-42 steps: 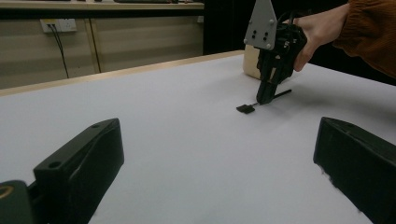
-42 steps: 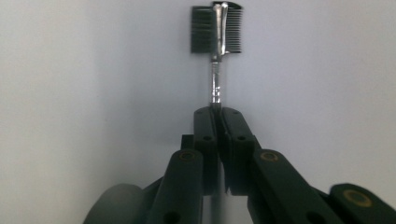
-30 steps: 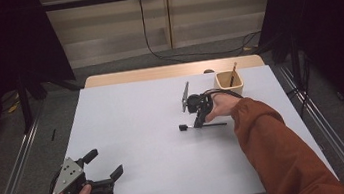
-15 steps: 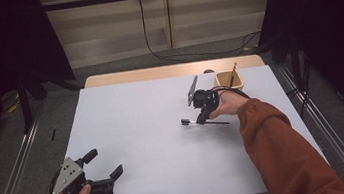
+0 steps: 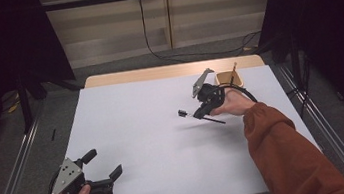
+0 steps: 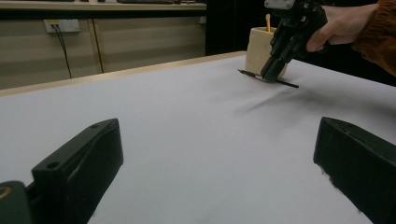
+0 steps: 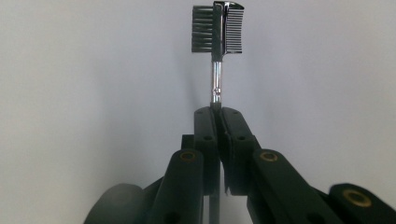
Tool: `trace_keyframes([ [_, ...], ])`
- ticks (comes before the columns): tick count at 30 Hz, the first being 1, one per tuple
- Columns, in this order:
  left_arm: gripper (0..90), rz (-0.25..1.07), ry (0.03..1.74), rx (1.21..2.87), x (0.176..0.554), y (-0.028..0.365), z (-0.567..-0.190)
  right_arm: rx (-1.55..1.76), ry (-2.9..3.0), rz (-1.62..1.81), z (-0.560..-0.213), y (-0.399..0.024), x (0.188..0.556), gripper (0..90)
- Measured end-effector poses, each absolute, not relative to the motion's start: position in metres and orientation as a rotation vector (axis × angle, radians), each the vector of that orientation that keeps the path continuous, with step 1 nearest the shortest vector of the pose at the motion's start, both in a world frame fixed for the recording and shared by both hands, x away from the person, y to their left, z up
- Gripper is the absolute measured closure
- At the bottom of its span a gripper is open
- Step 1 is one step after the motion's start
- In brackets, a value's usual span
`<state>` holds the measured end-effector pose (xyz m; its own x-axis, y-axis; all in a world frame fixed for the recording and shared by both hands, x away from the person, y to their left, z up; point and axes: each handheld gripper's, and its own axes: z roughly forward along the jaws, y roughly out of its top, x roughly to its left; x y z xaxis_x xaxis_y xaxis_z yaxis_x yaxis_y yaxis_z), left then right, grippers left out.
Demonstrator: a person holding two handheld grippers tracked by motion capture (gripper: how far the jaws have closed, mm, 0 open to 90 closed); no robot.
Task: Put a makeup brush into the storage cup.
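Note:
A small comb-and-brush tool (image 7: 217,29) with a thin metal stem sticks out from my right gripper (image 7: 216,112), whose jaws are shut on the stem. In the high view the right gripper (image 5: 198,115) holds the tool (image 5: 181,112) a little above the white table (image 5: 144,131), at the back right near a wooden cup (image 5: 229,78). The left gripper view shows the same right gripper (image 6: 271,72) with the tool (image 6: 254,76) in front of the cup (image 6: 261,46). My left gripper (image 5: 103,164) rests at the table's front left, open, with nothing between its fingers.
The wooden cup holds a thin stick (image 5: 233,71) and stands by the table's back right edge. A strip of bare wood (image 5: 156,73) runs along the far edge. Metal rails (image 5: 13,173) flank the table on both sides.
My right gripper has lifted the tool off the table and carried it a little to the right, toward the cup. The left gripper has stayed put.

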<state>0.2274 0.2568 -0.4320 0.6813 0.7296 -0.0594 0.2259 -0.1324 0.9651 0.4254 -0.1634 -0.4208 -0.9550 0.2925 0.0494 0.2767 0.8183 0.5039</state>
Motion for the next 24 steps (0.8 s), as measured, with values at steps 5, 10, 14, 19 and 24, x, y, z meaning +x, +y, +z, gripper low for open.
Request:
trace_keyframes([
  [5, 1.4, 0.519, 0.778, 1.690, 0.227, 0.257, -0.432, 0.483, 2.929, 0.847, -0.418, -0.161, 0.422, 86.0],
  [10, 1.4, 0.521, 0.787, 1.682, 0.227, 0.257, -0.432, 0.523, 2.872, 0.920, -0.416, -0.164, 0.419, 86.0],
  [14, 1.2, 0.515, 0.779, 1.688, 0.228, 0.257, -0.433, 0.574, 2.827, 1.027, -0.414, -0.169, 0.417, 86.0],
  [19, 1.3, 0.519, 0.780, 1.688, 0.228, 0.257, -0.433, 0.652, 2.729, 1.139, -0.412, -0.182, 0.414, 85.9],
  [24, 1.2, 0.515, 0.781, 1.692, 0.228, 0.257, -0.433, 0.687, 2.662, 1.211, -0.411, -0.191, 0.409, 85.9],
])
